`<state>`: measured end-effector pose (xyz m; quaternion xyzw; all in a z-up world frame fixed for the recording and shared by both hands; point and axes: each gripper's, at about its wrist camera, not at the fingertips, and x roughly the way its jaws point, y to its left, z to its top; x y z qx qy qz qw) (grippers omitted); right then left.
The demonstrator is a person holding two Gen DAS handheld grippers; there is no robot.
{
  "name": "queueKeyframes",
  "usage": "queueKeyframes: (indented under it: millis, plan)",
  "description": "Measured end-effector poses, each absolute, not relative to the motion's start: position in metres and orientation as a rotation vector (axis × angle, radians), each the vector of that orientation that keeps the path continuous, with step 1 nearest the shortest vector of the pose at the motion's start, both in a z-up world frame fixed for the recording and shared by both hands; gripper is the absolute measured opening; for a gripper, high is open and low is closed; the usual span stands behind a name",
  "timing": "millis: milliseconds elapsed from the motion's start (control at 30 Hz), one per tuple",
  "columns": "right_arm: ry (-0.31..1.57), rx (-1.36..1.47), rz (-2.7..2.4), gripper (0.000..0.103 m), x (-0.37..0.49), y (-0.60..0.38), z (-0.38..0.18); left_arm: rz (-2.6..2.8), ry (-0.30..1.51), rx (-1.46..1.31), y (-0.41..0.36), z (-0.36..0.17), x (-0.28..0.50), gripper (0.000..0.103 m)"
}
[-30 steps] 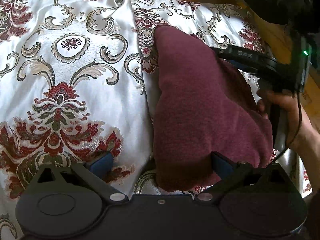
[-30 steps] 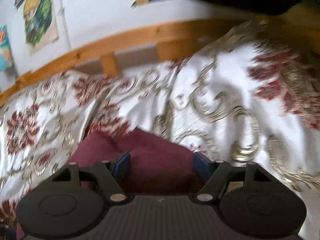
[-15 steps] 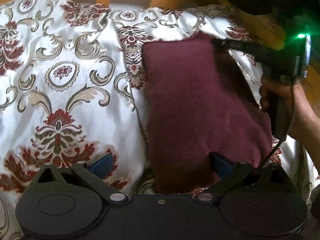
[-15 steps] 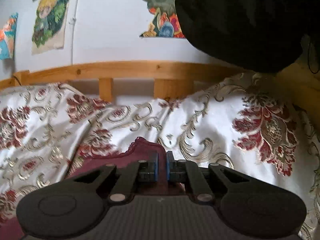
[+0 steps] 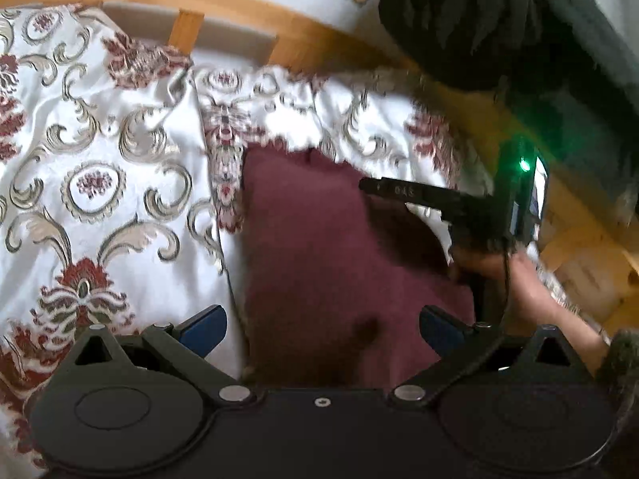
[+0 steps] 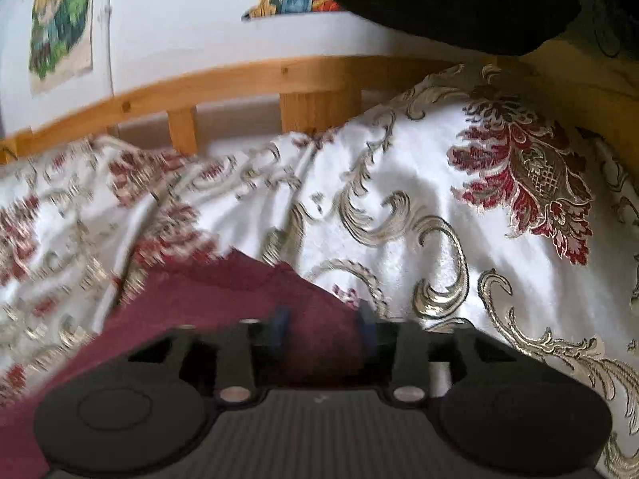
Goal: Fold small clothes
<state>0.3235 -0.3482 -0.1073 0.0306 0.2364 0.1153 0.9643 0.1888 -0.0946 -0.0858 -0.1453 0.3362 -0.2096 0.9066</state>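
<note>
We hold both sets of jaws spread over the folded maroon fleece garment (image 5: 319, 263) on the floral bedspread (image 5: 104, 183); right gripper (image 6: 323, 325) just reopened, nothing pinched. Left gripper (image 5: 323, 325) straddles the near edge; we should press folds flat.

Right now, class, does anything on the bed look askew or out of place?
The maroon cloth lies lopsided, its far corner unevenly folded. The patterned bedspread beneath is wrinkled near the wooden rail. Nothing looks spilled or damaged.
</note>
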Motion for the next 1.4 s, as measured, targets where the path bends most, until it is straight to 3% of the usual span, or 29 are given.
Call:
queueKeyframes:
  millis: [67, 167, 367, 567, 733, 1033, 1233, 1400]
  plan:
    - [0.458, 0.071, 0.309, 0.078, 0.316, -0.345, -0.097, -0.413, 0.685, -0.306, -0.092, -0.085, 0.188, 0.102]
    - [0.458, 0.022, 0.421, 0.094, 0.306, -0.333, -0.086, -0.380, 0.727, -0.316, -0.089, -0.088, 0.192, 0.102]
    - [0.512, -0.239, 0.377, 0.094, 0.298, -0.290, -0.100, -0.373, 0.748, -0.337, -0.086, -0.090, 0.194, 0.102]
    - [0.519, -0.149, 0.266, 0.097, 0.306, -0.297, -0.119, -0.395, 0.782, -0.278, -0.094, -0.096, 0.194, 0.102]
    - [0.492, -0.045, 0.190, 0.103, 0.301, -0.328, -0.099, -0.386, 0.839, -0.268, -0.095, -0.105, 0.199, 0.102]
    - [0.602, 0.334, 0.091, 0.103, 0.250, -0.418, -0.066, -0.362, 0.886, -0.294, -0.091, -0.109, 0.203, 0.102]
    - [0.678, 0.732, 0.229, 0.103, 0.221, -0.451, -0.096, -0.357, 0.923, -0.340, -0.087, -0.114, 0.206, 0.102]
    - [0.765, 0.838, 0.177, 0.103, 0.242, -0.450, -0.130, -0.354, 0.928, -0.333, -0.088, -0.115, 0.206, 0.102]
